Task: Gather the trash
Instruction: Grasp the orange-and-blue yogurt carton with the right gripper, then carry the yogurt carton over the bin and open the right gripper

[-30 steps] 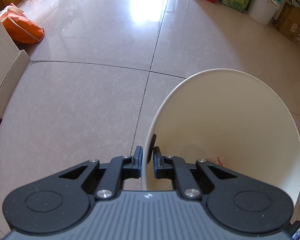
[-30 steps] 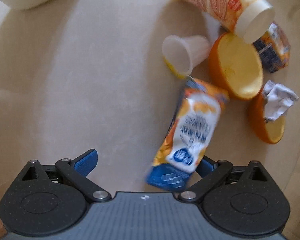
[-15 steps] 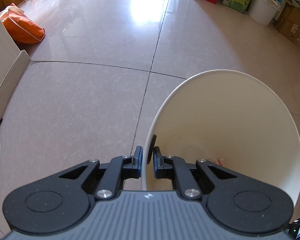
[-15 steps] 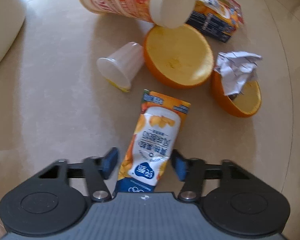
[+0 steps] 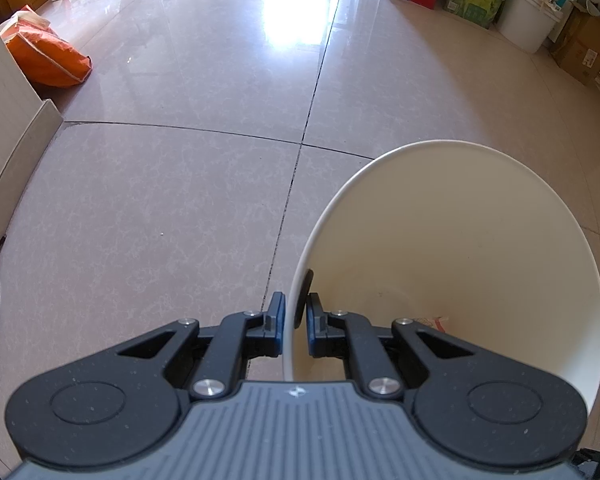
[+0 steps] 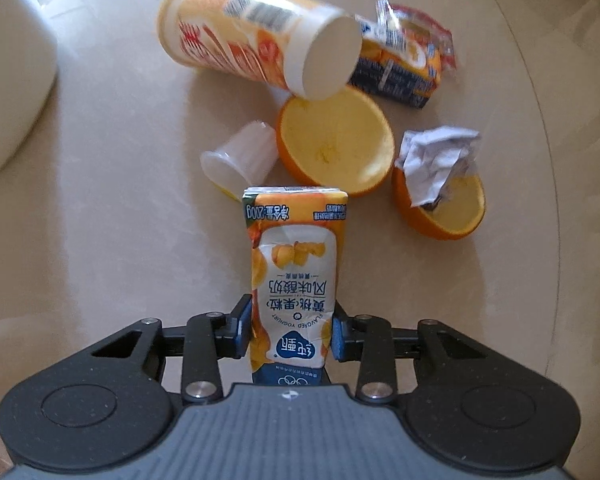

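Between the right claw's [image 6: 291, 334] blue pads sat the yoghurt carton [image 6: 296, 280], jaws having just closed in and clamped on its lower sides, carton pointing away over the beige worktop [image 6: 112, 220]. Beyond it lay a clear plastic cup [image 6: 240, 156], two orange halves [image 6: 336, 140] (right one holding crumpled paper [image 6: 436, 160]), a tipped paper cup [image 6: 256, 48] and a juice box [image 6: 404, 76] at far right. Left claw [image 5: 294, 322] was pinched together on the near-left rim of the white bin [image 5: 460, 264], above the tiled floor [image 5: 160, 200].
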Demonstrator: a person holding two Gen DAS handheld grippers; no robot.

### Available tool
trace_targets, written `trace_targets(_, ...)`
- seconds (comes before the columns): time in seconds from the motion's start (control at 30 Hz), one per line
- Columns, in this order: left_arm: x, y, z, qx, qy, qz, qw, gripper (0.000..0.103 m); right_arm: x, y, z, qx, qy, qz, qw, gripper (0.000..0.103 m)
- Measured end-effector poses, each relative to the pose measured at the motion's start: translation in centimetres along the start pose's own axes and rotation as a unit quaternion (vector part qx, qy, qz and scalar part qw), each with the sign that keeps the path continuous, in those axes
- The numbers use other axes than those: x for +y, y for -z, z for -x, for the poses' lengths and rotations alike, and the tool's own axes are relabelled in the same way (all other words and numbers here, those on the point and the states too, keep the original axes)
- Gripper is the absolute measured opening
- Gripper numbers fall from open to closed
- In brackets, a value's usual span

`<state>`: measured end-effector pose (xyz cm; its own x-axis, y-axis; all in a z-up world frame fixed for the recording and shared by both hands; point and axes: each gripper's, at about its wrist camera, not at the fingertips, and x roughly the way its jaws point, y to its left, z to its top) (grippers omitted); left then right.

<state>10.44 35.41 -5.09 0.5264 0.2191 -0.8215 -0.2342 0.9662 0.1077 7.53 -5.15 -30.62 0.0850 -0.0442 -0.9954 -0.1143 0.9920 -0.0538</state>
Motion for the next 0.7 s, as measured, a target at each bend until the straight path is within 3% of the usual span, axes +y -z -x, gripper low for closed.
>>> trace_targets(0.37, -0.6, 0.2, 0.1, -0.005, -0.01, -0.012, 0.9999, 0.009, 3.3, -3.6, 11.3, -0.054, -0.038, 0.082, 0.994, 0.042)
trace_targets(0.7, -1.0, 0.4, 0.3, -0.009, -0.012, -0.016, 0.9998, 0.009, 10.0, -8.8, 23.8, -0.136, -0.092, 0.197, 0.967, 0.042)
